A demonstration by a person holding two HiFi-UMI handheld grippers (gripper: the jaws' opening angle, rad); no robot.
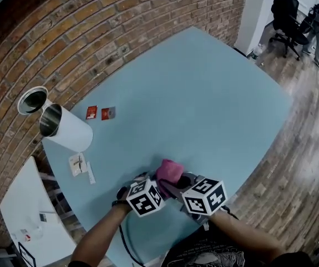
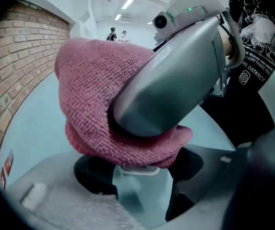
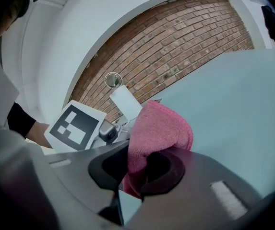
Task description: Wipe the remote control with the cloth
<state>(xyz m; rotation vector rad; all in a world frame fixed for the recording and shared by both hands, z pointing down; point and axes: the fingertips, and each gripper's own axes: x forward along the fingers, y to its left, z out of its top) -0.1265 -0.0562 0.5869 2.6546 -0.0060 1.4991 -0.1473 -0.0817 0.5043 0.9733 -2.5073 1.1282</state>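
The remote control (image 2: 137, 169) is almost wholly covered: only a pale, rounded edge shows under the pink cloth (image 2: 94, 99) in the left gripper view, and the head view does not show it at all. The grey body of the other gripper blocks much of that cloth too.

At the far left of the blue bench (image 1: 204, 104) a metal-rimmed can (image 1: 32, 100) and a white can (image 1: 67, 129) sit side by side. Both mouths are open and dark inside, so I cannot make out any contents.

The left tongs (image 2: 137, 176) stand wide, one pad on each side of the pale edge, with the cloth just above. The right tongs (image 3: 137, 169) are closed on a fold of the cloth, near the bench's front edge.
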